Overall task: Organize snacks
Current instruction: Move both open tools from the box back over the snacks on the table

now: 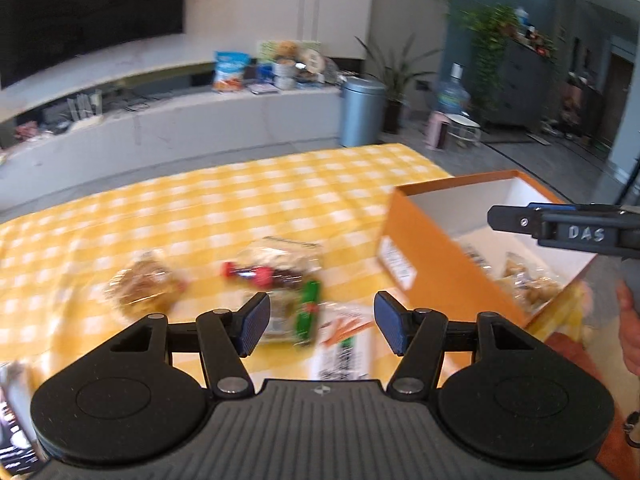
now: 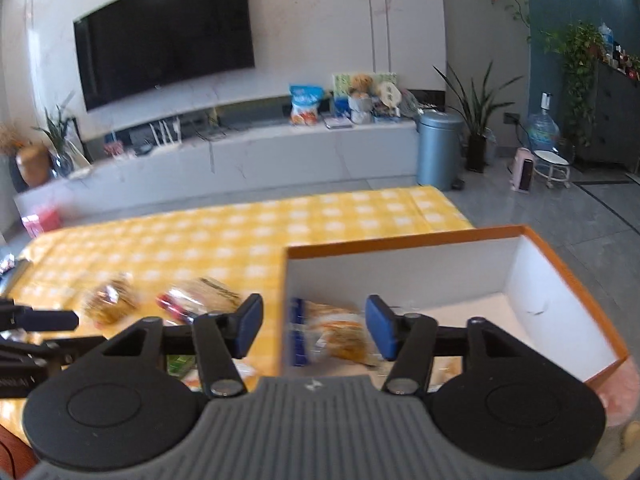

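Note:
An orange box [image 1: 440,276] with white inner walls [image 2: 400,268] stands at the table's right end, with wrapped snacks [image 1: 528,284] inside. My left gripper [image 1: 320,322] is open and empty above loose snacks on the yellow checked cloth: a brown pastry pack [image 1: 144,284], a red-ended pack [image 1: 260,274], a green packet [image 1: 308,312] and a white packet [image 1: 344,344]. My right gripper [image 2: 312,330] is open and empty over the box's near left corner, above a wrapped snack [image 2: 336,336] in the box. It also shows in the left wrist view [image 1: 560,226].
The yellow checked table [image 2: 240,236] extends away from me. Beyond it are a grey TV bench [image 2: 280,152], a blue bin [image 2: 438,148], plants and a water jug [image 2: 542,132]. A dark item [image 1: 12,440] lies at the table's left edge.

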The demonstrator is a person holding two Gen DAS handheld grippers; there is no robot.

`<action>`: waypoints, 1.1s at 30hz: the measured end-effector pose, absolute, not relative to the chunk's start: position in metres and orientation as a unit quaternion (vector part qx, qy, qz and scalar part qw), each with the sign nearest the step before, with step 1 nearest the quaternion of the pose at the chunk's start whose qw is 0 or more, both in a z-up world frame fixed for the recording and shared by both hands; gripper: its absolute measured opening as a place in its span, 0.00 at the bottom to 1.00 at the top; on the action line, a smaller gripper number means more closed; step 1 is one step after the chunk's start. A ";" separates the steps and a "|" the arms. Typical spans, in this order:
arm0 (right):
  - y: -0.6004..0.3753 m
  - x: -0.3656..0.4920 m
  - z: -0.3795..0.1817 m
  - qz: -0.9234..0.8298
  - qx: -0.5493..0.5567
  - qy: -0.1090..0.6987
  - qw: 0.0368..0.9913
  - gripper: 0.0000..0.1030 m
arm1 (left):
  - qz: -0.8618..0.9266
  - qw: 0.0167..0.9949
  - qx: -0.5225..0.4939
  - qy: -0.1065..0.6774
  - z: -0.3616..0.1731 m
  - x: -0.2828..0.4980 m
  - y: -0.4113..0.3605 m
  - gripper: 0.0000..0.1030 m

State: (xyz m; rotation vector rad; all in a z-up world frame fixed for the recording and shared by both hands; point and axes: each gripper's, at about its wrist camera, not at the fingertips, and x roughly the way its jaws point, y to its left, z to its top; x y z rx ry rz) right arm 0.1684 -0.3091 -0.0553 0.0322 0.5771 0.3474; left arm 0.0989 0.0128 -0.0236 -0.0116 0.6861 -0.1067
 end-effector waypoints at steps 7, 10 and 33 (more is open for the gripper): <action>-0.262 0.150 -0.069 0.220 0.045 0.285 0.932 0.65 | 0.003 0.947 -0.033 0.318 -0.036 0.073 0.052 0.70; -0.242 0.150 -0.079 0.230 0.034 0.301 0.925 0.65 | 0.010 0.946 -0.026 0.322 -0.041 0.070 0.064 0.72; -0.144 0.250 -0.138 0.249 -0.060 0.364 0.895 0.76 | 0.028 0.936 0.057 0.347 -0.087 0.151 0.113 0.82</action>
